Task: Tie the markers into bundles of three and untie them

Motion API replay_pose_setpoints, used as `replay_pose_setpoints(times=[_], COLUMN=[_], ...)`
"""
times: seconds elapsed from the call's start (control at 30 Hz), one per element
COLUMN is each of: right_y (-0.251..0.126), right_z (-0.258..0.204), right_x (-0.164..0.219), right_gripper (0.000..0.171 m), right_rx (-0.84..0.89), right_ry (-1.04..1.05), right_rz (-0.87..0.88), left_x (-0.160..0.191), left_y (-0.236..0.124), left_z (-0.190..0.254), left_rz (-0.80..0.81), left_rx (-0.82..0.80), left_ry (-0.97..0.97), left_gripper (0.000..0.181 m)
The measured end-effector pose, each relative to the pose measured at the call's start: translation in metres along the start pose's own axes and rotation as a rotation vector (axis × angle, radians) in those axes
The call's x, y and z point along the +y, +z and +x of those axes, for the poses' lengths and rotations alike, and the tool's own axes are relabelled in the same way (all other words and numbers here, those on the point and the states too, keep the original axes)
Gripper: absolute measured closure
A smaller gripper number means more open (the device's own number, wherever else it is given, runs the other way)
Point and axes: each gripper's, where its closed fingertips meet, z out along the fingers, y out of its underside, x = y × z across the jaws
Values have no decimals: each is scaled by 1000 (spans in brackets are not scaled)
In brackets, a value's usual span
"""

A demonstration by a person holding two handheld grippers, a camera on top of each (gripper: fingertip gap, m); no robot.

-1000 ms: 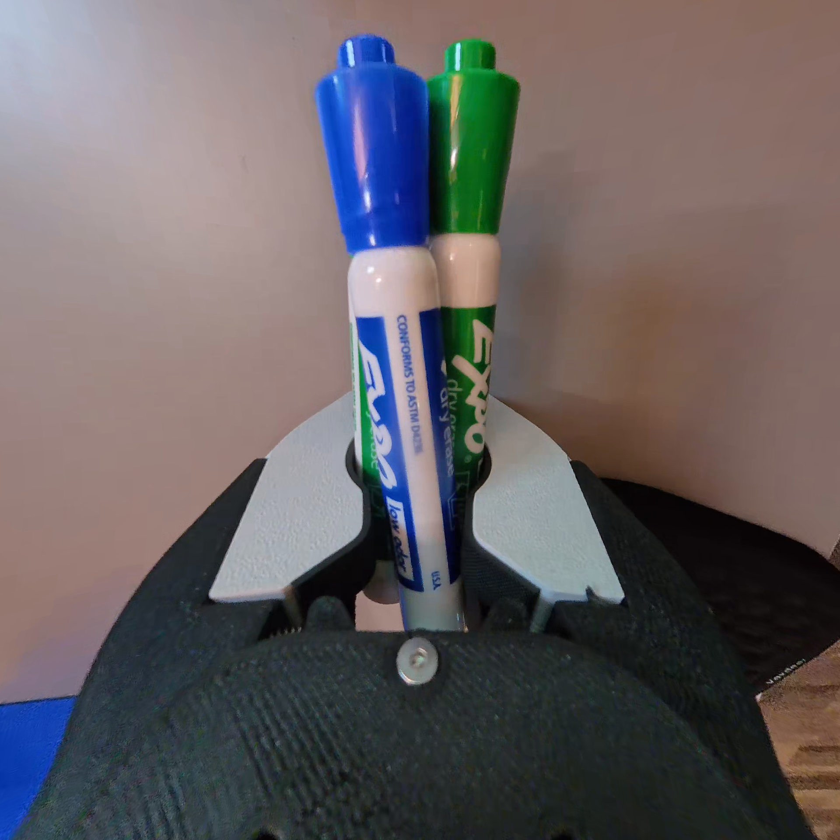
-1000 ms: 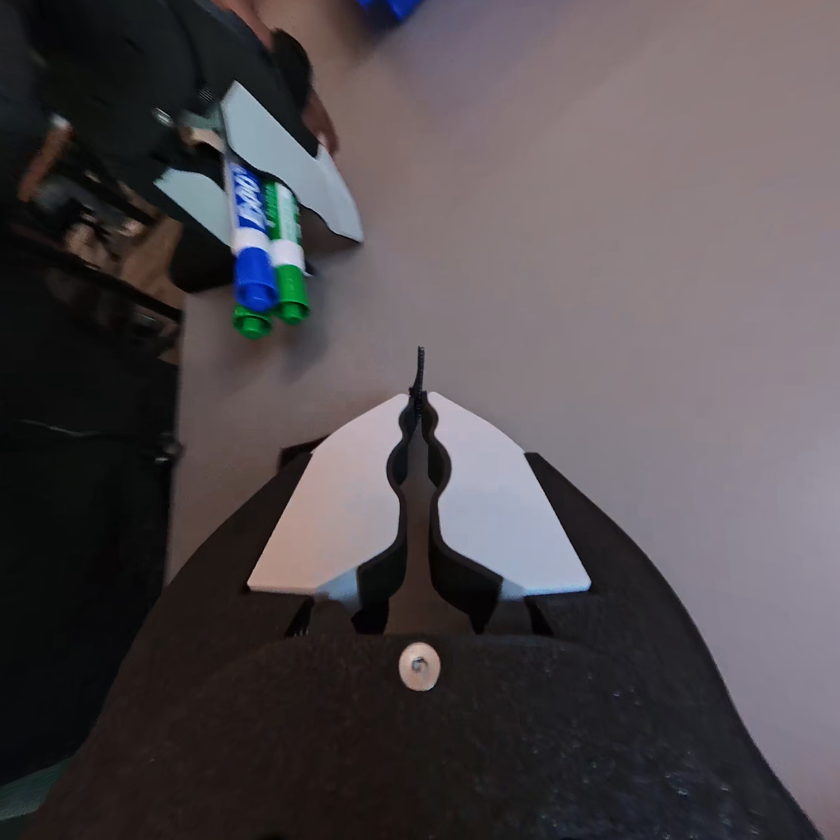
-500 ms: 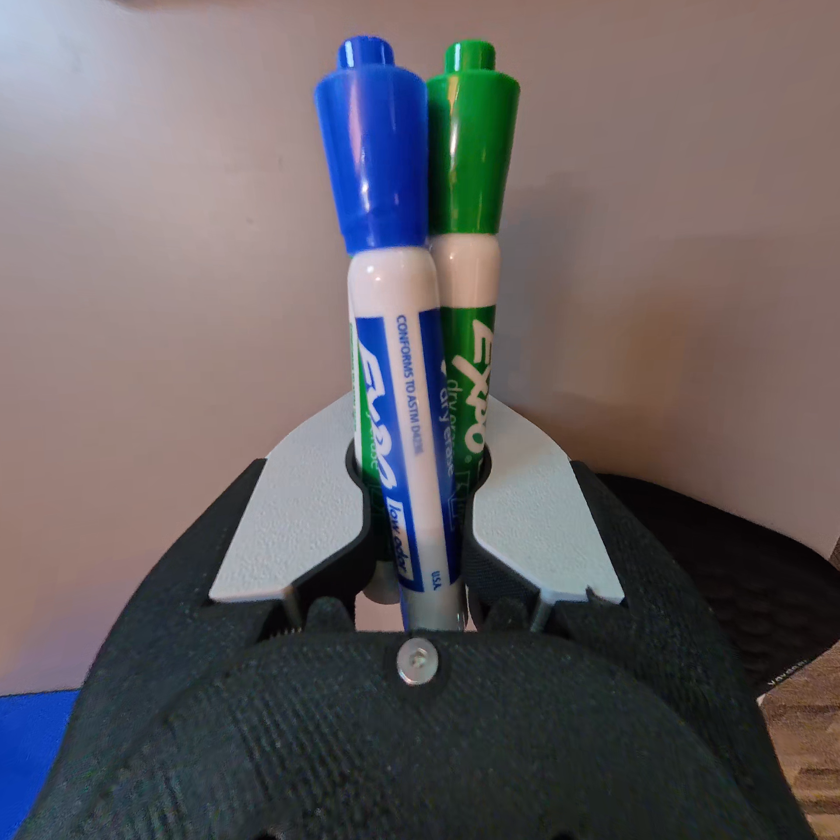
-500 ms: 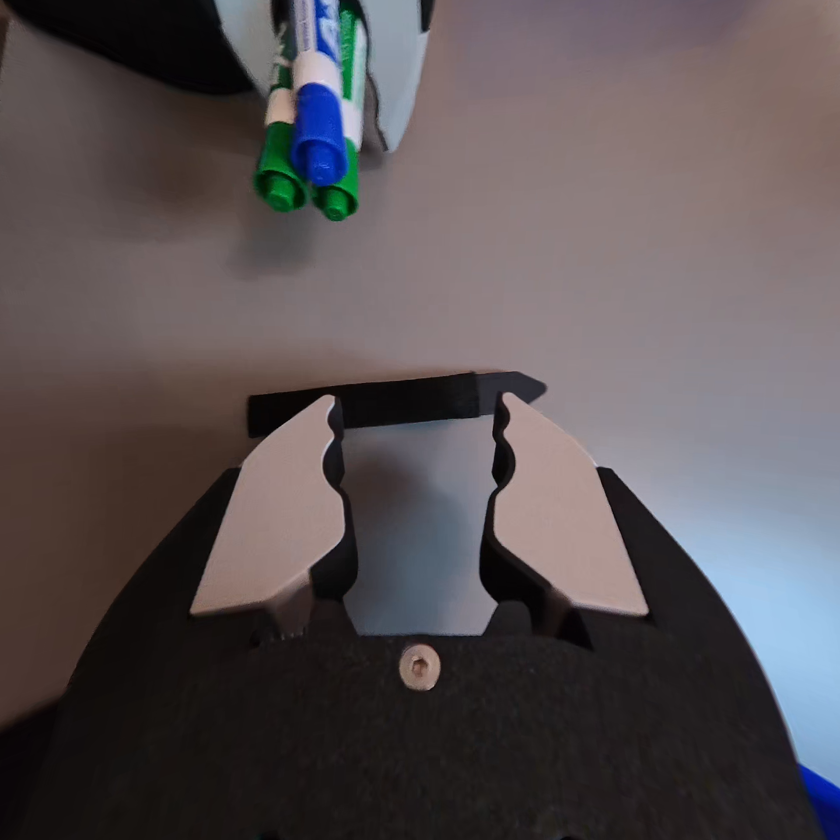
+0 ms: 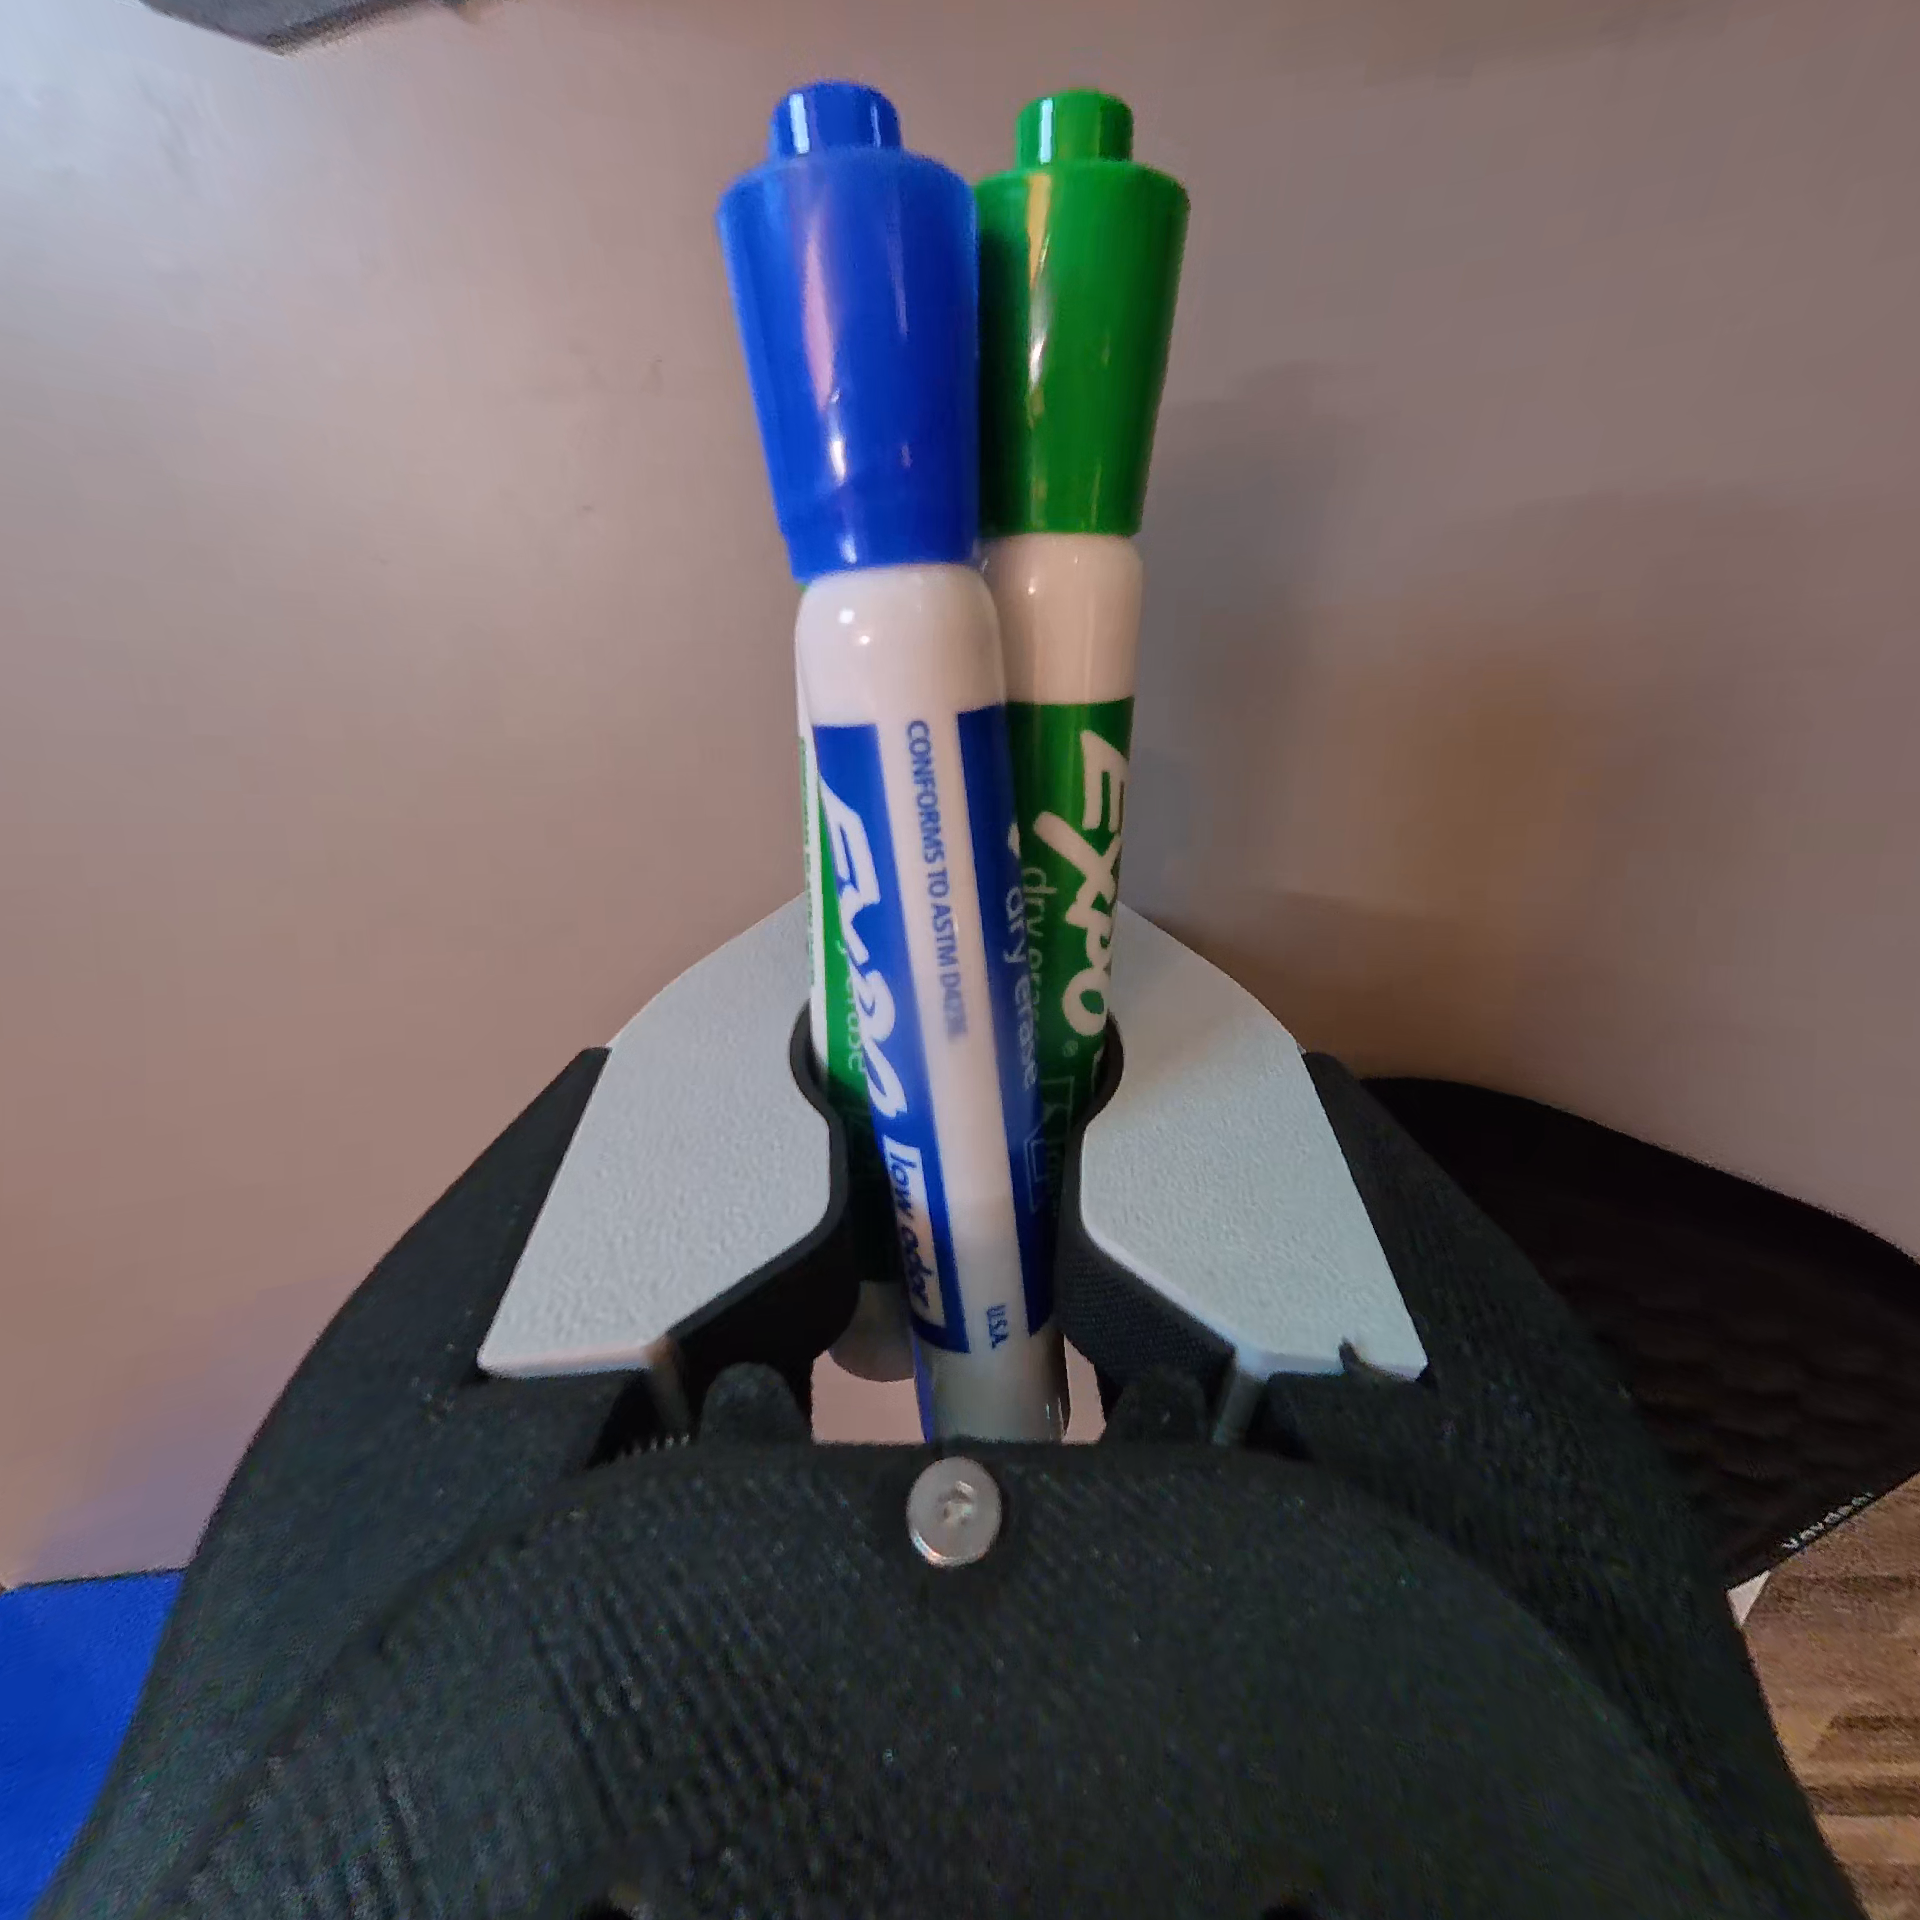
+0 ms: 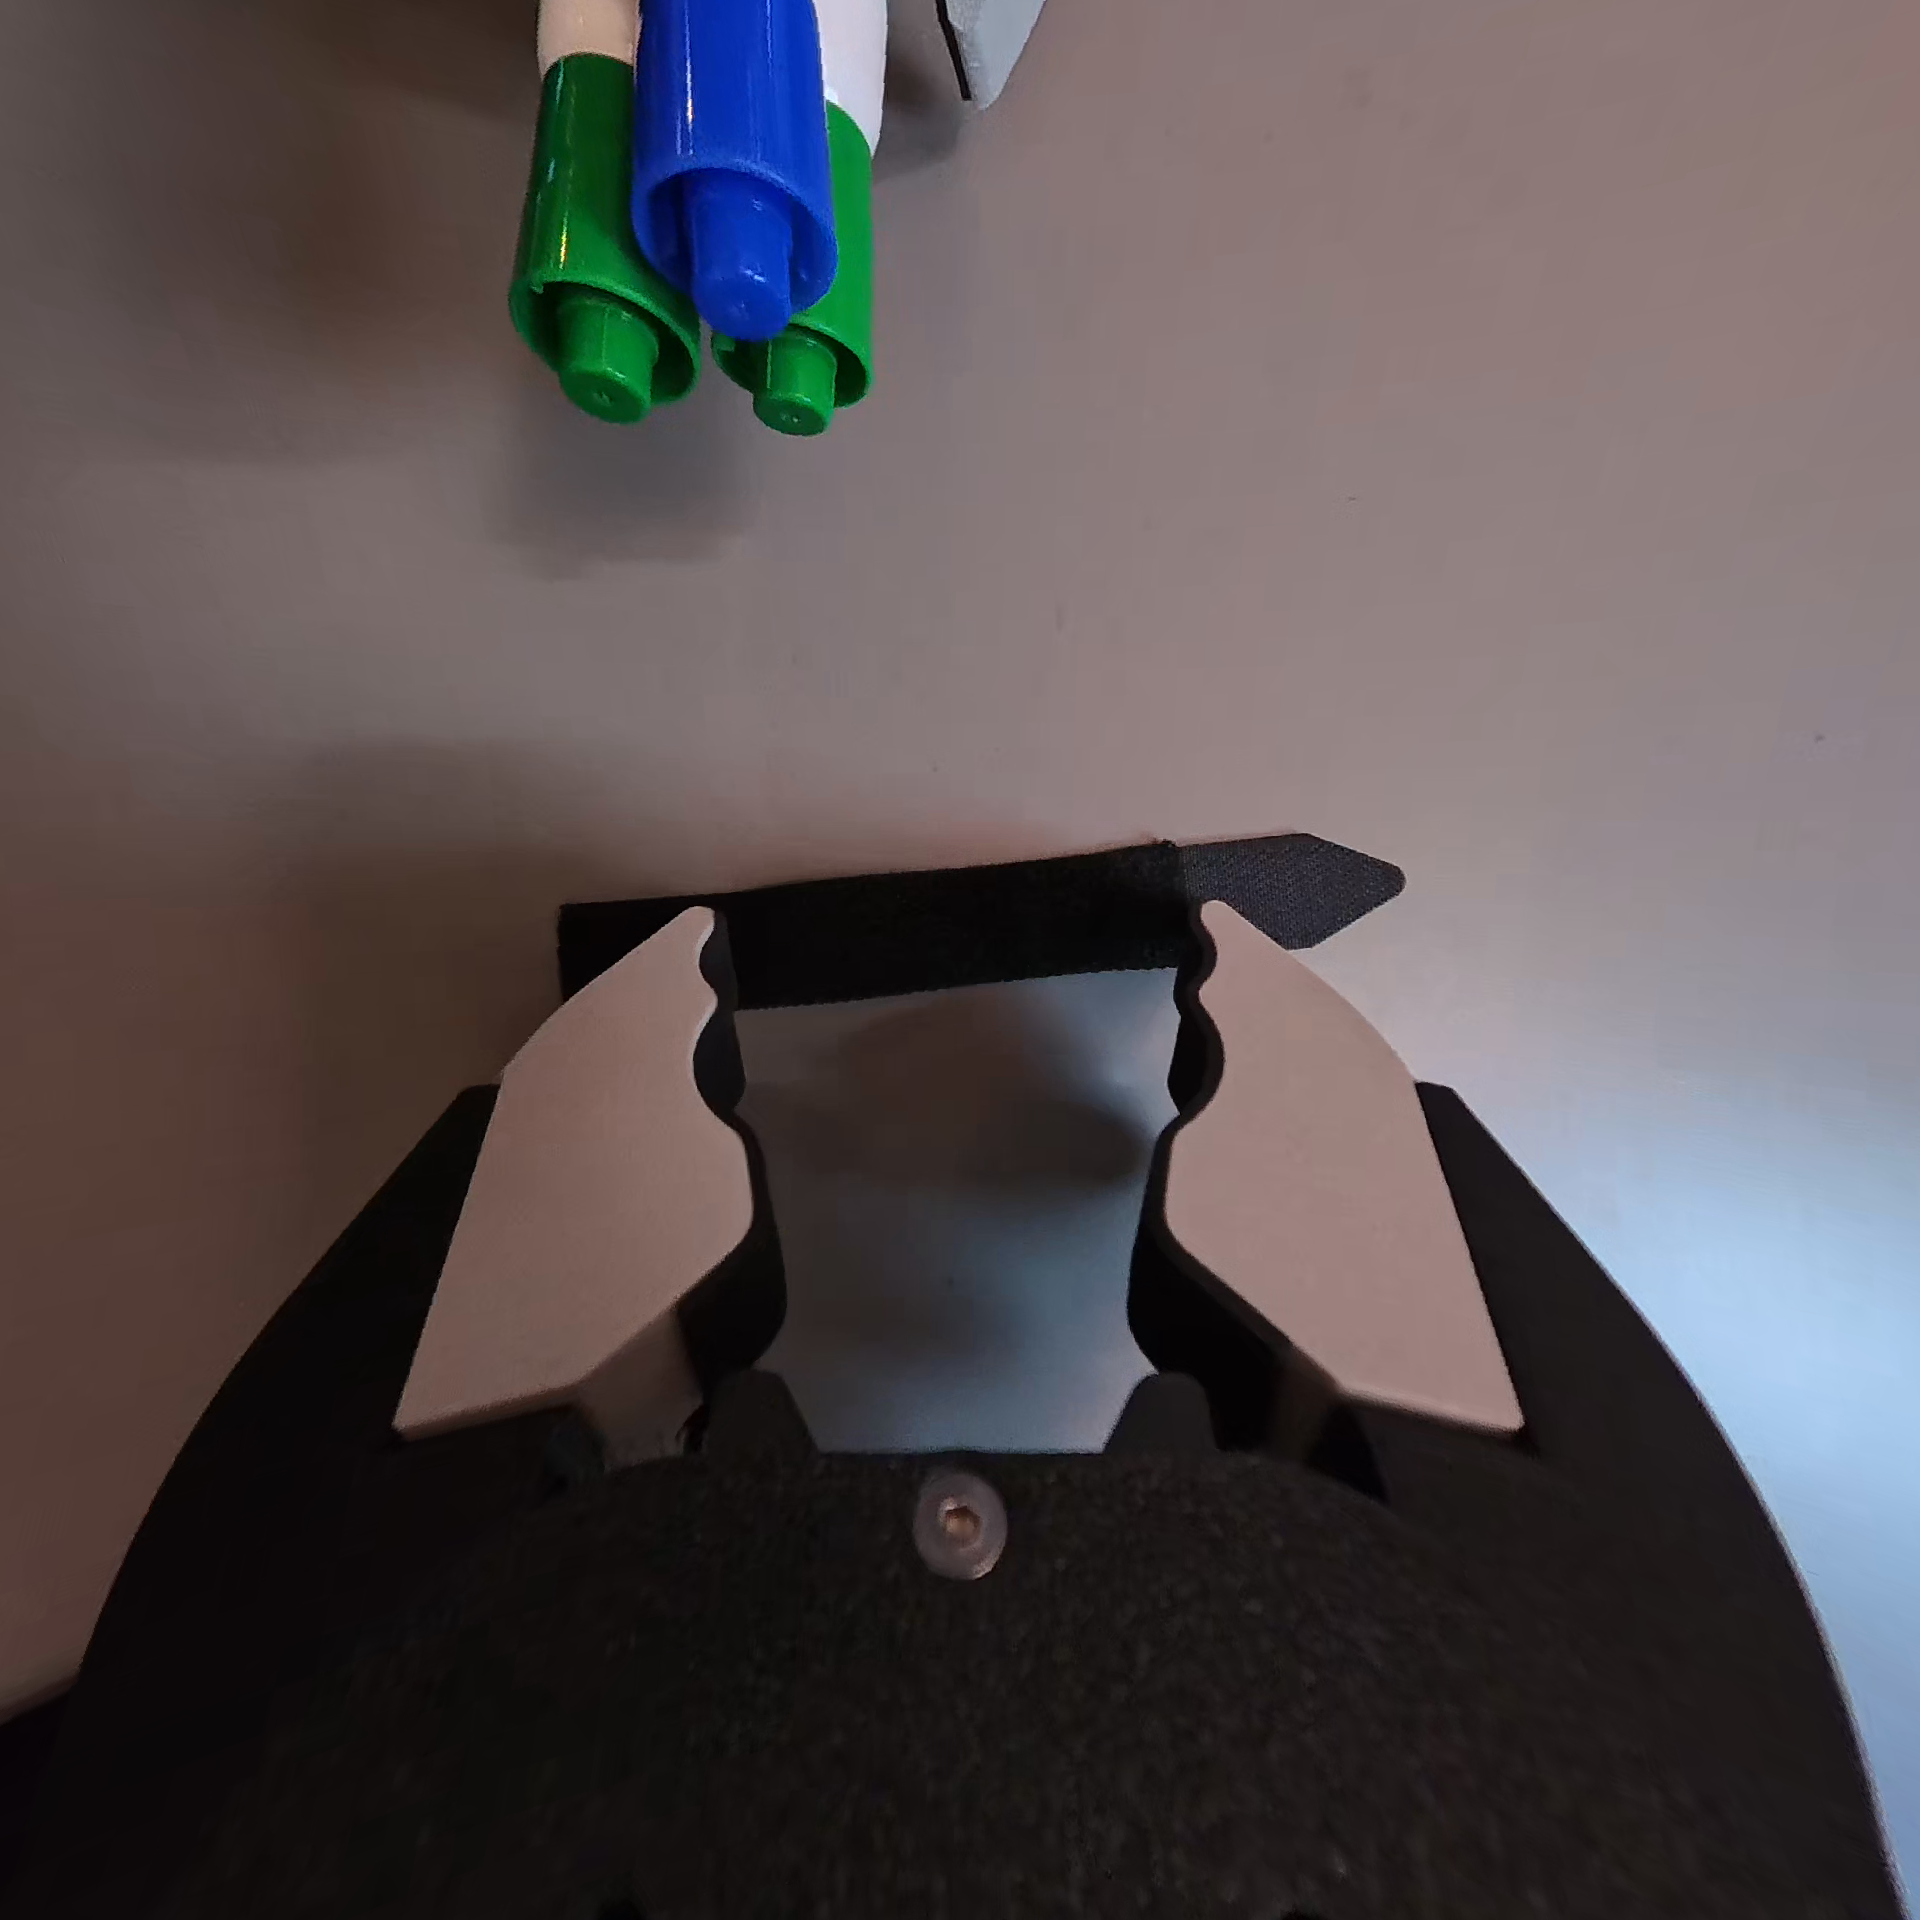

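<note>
My left gripper (image 5: 956,977) is shut on three markers and holds them just above the grey table (image 5: 364,727), caps forward. The blue marker (image 5: 883,520) lies on top, one green marker (image 5: 1081,468) is at its right, and a second green marker (image 5: 831,977) is mostly hidden under it. The right wrist view shows the bundle (image 6: 727,208) head-on at the top. My right gripper (image 6: 956,925) is open and empty. A black hook-and-loop strap (image 6: 1288,883) lies flat on the table across its fingertips (image 6: 665,966).
A black mat (image 5: 1662,1299) lies at the right past the table's edge, with wood floor (image 5: 1829,1631) beyond. A blue patch (image 5: 73,1631) shows at the lower left. A dark shape (image 5: 312,16) cuts the top left corner. My hands' fingertips stand some 15 centimetres from each other.
My right gripper was shut on the strap, held edge-on; it has opened and the strap now lies flat on the table. The markers now appear closer in its view. The left gripper barely moved.
</note>
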Motion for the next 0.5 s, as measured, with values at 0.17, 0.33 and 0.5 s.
replay_pose_setpoints(times=[0.17,0.33,0.5], right_y=[0,0,-3], right_z=[2,-1,1], right_x=[-2,-7,-11], right_gripper=[98,129,145], right_rx=[4,23,59], right_ry=[7,-10,8], right_rz=[22,80,166], left_x=[-1,-1,0], left_y=[2,2,2], left_z=[0,0,1], left_rz=[-1,-4,-16], left_rx=[0,4,8], left_ry=[3,-5,-7], left_gripper=[138,139,138])
